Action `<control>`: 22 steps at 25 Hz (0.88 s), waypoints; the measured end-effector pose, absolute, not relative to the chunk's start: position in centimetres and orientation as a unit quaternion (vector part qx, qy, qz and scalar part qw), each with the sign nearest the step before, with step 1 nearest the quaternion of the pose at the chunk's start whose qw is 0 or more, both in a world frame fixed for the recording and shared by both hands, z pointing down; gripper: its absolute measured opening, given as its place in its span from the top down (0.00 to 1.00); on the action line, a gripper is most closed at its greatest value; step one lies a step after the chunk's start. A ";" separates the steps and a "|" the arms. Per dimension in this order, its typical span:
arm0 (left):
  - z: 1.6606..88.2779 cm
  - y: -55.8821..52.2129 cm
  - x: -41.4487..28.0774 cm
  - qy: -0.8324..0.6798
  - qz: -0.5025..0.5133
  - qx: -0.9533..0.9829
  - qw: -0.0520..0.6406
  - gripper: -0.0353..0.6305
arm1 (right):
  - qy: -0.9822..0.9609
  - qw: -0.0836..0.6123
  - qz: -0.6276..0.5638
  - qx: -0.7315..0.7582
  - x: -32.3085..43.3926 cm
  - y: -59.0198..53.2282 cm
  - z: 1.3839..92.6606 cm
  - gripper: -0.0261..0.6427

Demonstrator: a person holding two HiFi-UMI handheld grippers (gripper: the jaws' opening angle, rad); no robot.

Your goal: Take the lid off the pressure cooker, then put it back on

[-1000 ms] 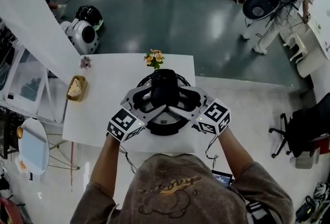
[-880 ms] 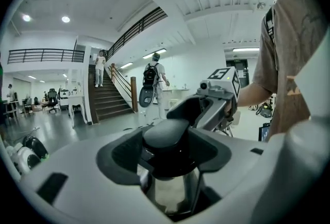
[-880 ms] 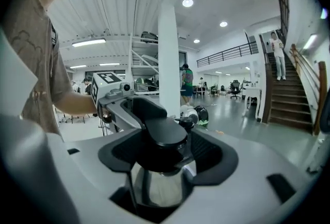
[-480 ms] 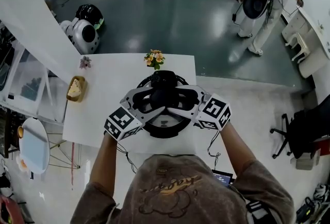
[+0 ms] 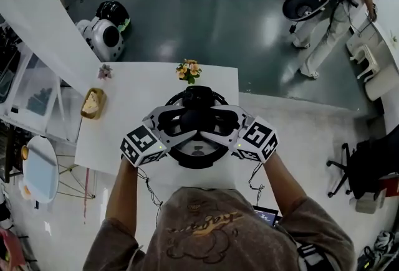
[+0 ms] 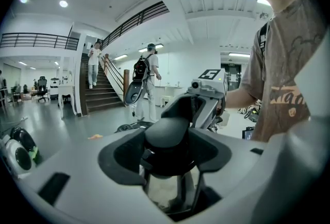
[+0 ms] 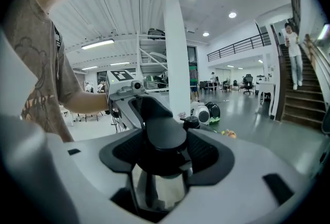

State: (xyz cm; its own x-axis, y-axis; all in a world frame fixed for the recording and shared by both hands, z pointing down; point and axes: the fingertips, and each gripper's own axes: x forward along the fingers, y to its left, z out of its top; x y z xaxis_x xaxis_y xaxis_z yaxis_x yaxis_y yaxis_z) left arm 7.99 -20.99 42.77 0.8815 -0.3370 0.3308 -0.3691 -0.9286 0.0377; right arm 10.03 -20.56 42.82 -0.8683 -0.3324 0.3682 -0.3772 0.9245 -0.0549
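The pressure cooker stands near the front edge of the white table, with its dark lid on. The lid's black handle runs across the top. My left gripper and right gripper meet at it from opposite sides. In the left gripper view the handle fills the gap between the curved pads, and the jaws have just been closing on it. The right gripper view shows the same handle hugged by its pads, above the shiny steel lid. Each gripper sees the other one straight across the handle.
A small flower pot stands at the table's far edge, just behind the cooker. A wooden bowl and a tiny flower sit at the left. A round side table is at the left; a person walks at the back right.
Both grippers stay at the handle. The left gripper's marker cube has swung slightly outward to the left. The person in the background has walked on.
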 end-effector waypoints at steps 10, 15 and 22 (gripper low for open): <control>42.5 -21.0 8.0 -0.178 0.161 0.969 0.051 0.54 | -0.961 0.177 0.065 0.201 10.1 -20.7 42.8 0.58; 42.7 -21.1 7.9 -0.169 0.162 0.971 0.052 0.55 | -0.958 0.178 0.065 0.216 10.1 -20.8 42.8 0.58; 42.7 -21.3 8.0 -0.128 0.164 0.977 0.051 0.55 | -0.947 0.174 0.075 0.258 10.1 -20.8 42.7 0.58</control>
